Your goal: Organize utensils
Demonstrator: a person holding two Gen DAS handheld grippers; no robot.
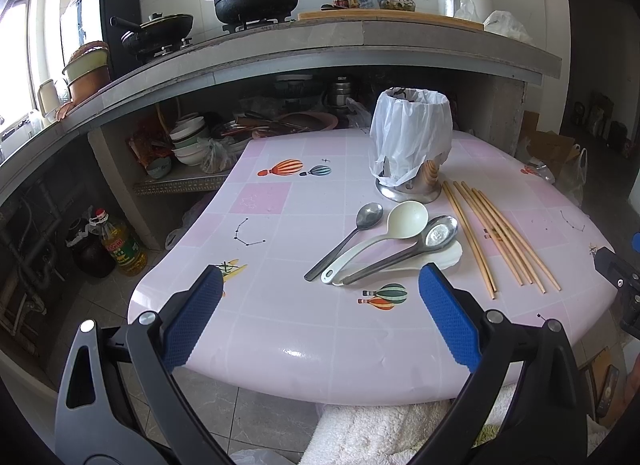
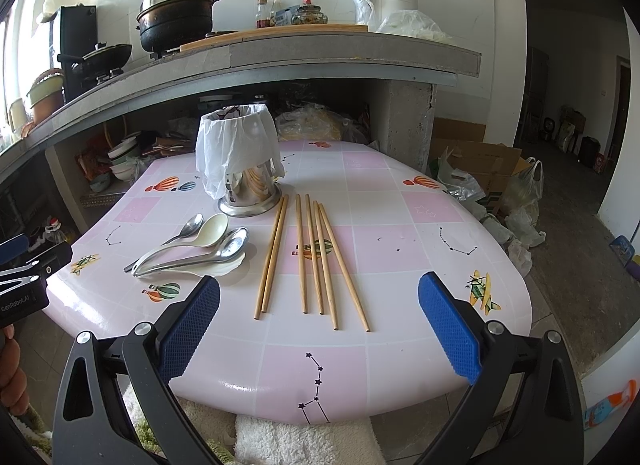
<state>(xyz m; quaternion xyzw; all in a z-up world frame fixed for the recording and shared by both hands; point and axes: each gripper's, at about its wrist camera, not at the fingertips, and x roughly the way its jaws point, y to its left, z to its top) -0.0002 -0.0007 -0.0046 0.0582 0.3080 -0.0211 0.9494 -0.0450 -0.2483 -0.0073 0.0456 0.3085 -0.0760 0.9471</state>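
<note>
Six chopsticks [image 2: 312, 257] beside spoons [image 2: 200, 249] — both tools [image 1: 320, 321] [image 2: 320, 325] wide, empty.

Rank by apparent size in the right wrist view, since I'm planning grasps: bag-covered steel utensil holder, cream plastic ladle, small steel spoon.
1. Bag-covered steel utensil holder
2. Cream plastic ladle
3. Small steel spoon, partly hidden behind the ladle

The left gripper [image 1: 320, 317] has black plastic arms with shiny silver screws and bumpy blue pads [image 1: 192, 319]. The right gripper [image 2: 320, 319] looks the same. White letters mark the left one's side.
</note>
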